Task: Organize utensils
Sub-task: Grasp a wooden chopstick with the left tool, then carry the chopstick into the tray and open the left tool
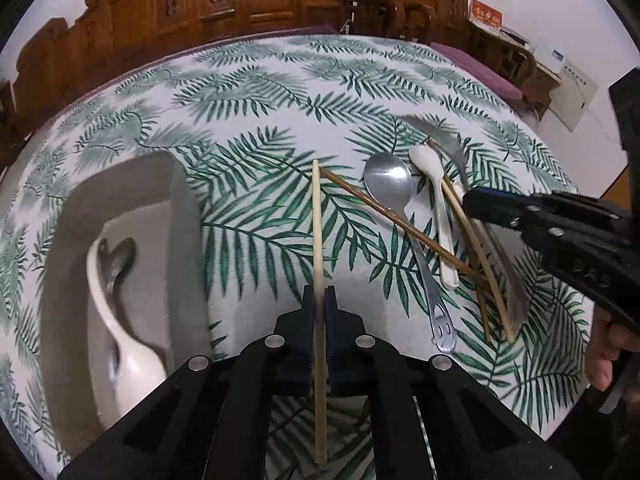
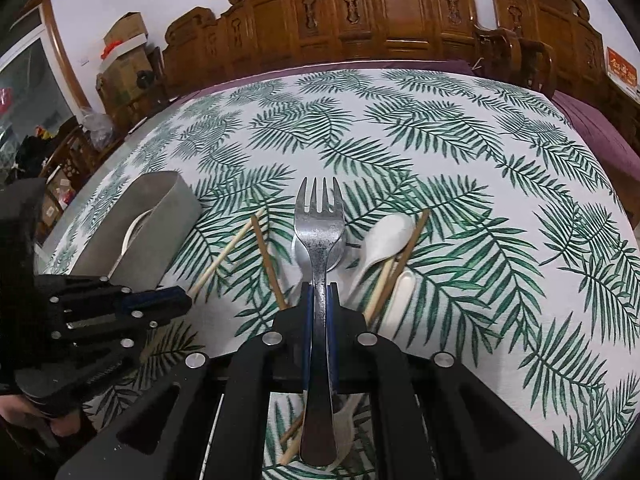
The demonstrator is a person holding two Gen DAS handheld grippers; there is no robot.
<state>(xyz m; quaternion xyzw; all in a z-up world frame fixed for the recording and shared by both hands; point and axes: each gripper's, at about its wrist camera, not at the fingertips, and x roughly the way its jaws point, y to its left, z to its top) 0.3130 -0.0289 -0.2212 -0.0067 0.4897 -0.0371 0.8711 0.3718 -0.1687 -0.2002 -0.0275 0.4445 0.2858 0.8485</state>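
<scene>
Left gripper [image 1: 319,300]: fingers closed on a pale chopstick [image 1: 317,216]. The stick runs straight through the gap between the pads, its far end reaching out over the tabletop [image 1: 280,80] and its near end passing back under the gripper body. Grip point is roughly mid-length. Judgement: the stick is light, stiff and smooth; held by a narrow pinch it can swivel or slide lengthwise, so a hold near the middle suits it and a gentle carry is advisable.

Right gripper [image 2: 319,292]: fingers closed on a metal fork [image 2: 319,236]. The handle sits between the pads, tines pointing away from the camera, the butt of the handle trailing back beneath the gripper. Judgement: the fork is rigid, heavier than the chopstick and slick; the head overhangs the pads, so it may tip forward if the grip slackens.

Outward from the fingers: a metal spoon [image 1: 390,184], a white ceramic spoon [image 1: 434,200], a dark chopstick [image 1: 384,216] and two further chopsticks [image 1: 476,248] lie loose and crossed on the leaf-print cloth, between the two grippers. The ceramic spoon is judged breakable and best taken by the handle.

To the left stands a grey container [image 1: 180,216], already holding a white spoon [image 1: 116,312] and a metal utensil. It lies beside the left gripper, not touching it.
</scene>
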